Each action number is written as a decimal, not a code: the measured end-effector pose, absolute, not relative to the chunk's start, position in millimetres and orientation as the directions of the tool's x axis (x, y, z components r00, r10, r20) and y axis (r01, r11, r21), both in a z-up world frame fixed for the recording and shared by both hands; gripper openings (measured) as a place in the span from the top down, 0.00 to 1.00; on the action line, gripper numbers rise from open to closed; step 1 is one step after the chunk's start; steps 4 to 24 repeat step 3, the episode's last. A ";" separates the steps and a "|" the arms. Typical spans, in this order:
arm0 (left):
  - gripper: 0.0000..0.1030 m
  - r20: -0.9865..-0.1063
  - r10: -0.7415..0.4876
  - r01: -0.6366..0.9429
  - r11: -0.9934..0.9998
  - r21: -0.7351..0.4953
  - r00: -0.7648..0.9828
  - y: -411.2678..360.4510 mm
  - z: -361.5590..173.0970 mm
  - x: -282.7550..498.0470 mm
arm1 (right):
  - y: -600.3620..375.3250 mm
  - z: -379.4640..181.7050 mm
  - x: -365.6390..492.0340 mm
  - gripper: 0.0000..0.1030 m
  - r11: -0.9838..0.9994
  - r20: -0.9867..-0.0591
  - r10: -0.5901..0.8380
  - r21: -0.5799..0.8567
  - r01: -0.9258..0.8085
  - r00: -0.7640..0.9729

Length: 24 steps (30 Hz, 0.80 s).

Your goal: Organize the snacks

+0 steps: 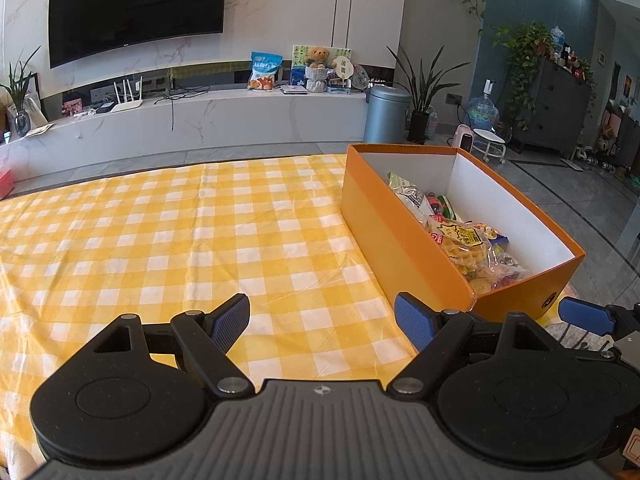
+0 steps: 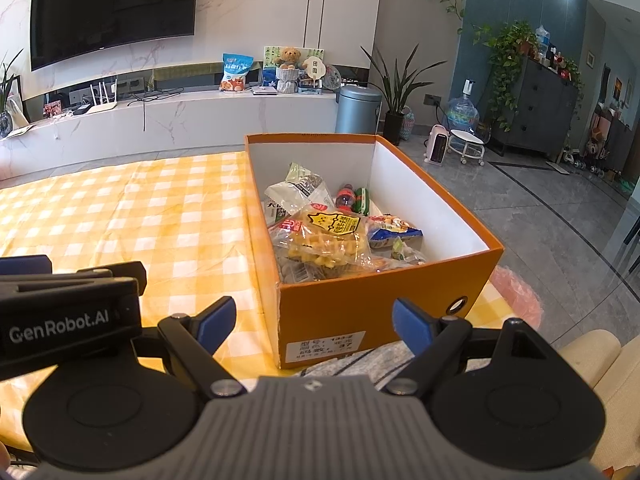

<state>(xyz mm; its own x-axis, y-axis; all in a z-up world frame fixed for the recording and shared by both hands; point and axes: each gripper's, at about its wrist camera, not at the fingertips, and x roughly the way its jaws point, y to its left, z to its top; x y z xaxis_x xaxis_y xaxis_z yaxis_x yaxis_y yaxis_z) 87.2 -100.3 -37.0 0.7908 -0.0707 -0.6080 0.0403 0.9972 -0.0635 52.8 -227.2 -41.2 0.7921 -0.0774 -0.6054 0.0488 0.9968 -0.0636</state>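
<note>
An orange box (image 1: 394,236) (image 2: 360,304) with white inner walls stands at the right end of the table and holds several snack packets. A clear bag of yellow waffle snacks (image 2: 324,236) (image 1: 466,246) lies on top, with a white packet (image 2: 298,190) and a blue packet (image 2: 394,230) around it. My left gripper (image 1: 322,322) hangs open over the bare cloth, left of the box, with nothing between its blue pads. My right gripper (image 2: 312,324) is open too, just in front of the box's near end wall, holding nothing. In the left wrist view, one blue finger (image 1: 582,314) of the right gripper shows at the right edge.
A yellow and white checked cloth (image 1: 180,248) covers the table. Beyond it run a white TV bench (image 1: 200,120), a grey bin (image 1: 386,114) and potted plants. A cream chair (image 2: 600,364) and pink plastic (image 2: 516,292) sit off the table's right end.
</note>
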 end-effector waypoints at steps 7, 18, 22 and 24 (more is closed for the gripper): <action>0.06 -0.612 -0.064 0.037 0.998 -0.057 0.788 -100.1 -37.4 86.8 | -225.9 -41.6 52.8 0.19 0.997 -0.609 -0.074 -0.062 0.046 0.790; 0.06 -0.612 -0.064 0.037 0.998 -0.057 0.788 -100.1 -37.4 86.8 | -225.9 -41.6 52.8 0.19 0.997 -0.609 -0.074 -0.062 0.046 0.790; 0.06 -0.612 -0.064 0.037 0.998 -0.057 0.788 -100.1 -37.4 86.8 | -225.9 -41.6 52.8 0.19 0.997 -0.609 -0.074 -0.062 0.046 0.790; 0.06 -0.612 -0.064 0.037 0.998 -0.057 0.788 -100.1 -37.4 86.8 | -225.9 -41.6 52.8 0.19 0.997 -0.609 -0.074 -0.062 0.046 0.790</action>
